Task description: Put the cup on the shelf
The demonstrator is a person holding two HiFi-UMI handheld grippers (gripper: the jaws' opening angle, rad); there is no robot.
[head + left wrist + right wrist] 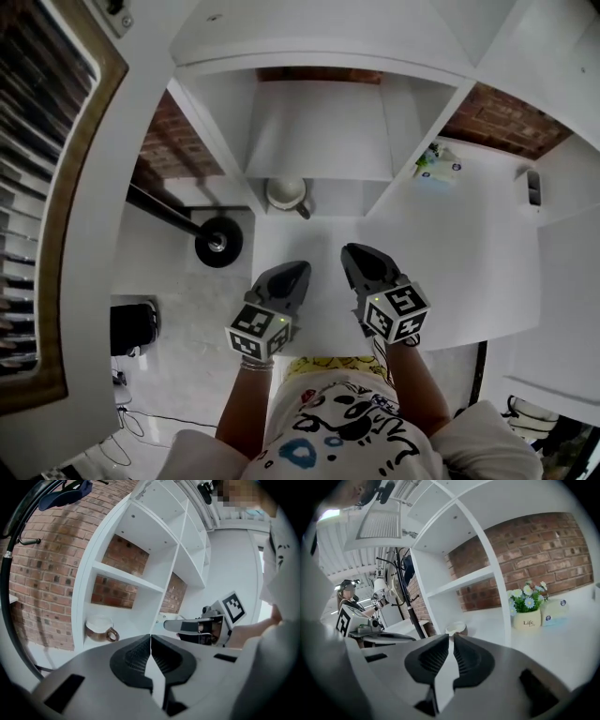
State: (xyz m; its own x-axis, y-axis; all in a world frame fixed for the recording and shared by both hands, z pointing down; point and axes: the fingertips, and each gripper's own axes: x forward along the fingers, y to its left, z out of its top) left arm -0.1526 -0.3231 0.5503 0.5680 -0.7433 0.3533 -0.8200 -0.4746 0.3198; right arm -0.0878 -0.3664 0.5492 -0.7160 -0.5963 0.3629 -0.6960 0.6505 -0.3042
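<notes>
Brown cup (285, 195) with white inside, upright in lowest compartment of white shelf (319, 131).

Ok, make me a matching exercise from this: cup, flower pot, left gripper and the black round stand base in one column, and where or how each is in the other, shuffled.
Column one
1. cup
2. flower pot
3. left gripper
4. black stand base

Column two
A. on the floor, left of the shelf unit in the head view
B. jaws together, nothing between them
C. on the white surface right of the upright divider
D. in the bottom shelf compartment, left of that divider

Pairs: 1-D, 2-C, 3-B, 4-A
</notes>
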